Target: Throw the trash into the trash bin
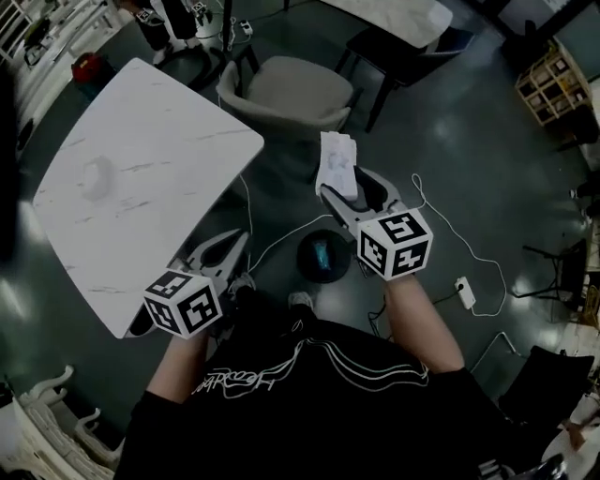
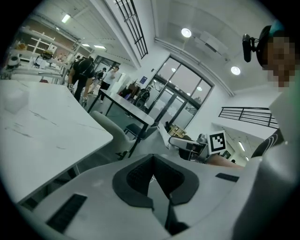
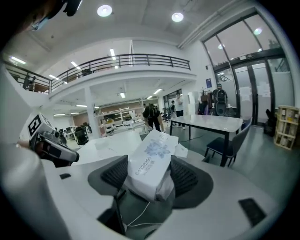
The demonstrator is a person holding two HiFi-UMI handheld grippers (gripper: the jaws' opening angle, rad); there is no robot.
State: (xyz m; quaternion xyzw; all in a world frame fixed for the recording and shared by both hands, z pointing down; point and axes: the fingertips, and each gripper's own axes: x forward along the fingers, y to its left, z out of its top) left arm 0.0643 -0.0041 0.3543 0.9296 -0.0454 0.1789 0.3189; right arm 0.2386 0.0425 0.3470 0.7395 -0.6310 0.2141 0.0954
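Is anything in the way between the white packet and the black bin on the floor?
No, nothing visible. The right gripper holds the white packet in open air near the black bin, whose top looks open.

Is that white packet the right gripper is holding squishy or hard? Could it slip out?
Probably squishy: the white packet has a wrinkled wrapper that bunches up where the right hand-held gripper squeezes it. It looks light, since it sticks up past the jaws without sagging much. The smooth wrap might be slippery, so it could slide out.

Head view dim; both gripper views bright under ceiling lights point(image 3: 104, 10), fisheye-bent, dark-cornered.
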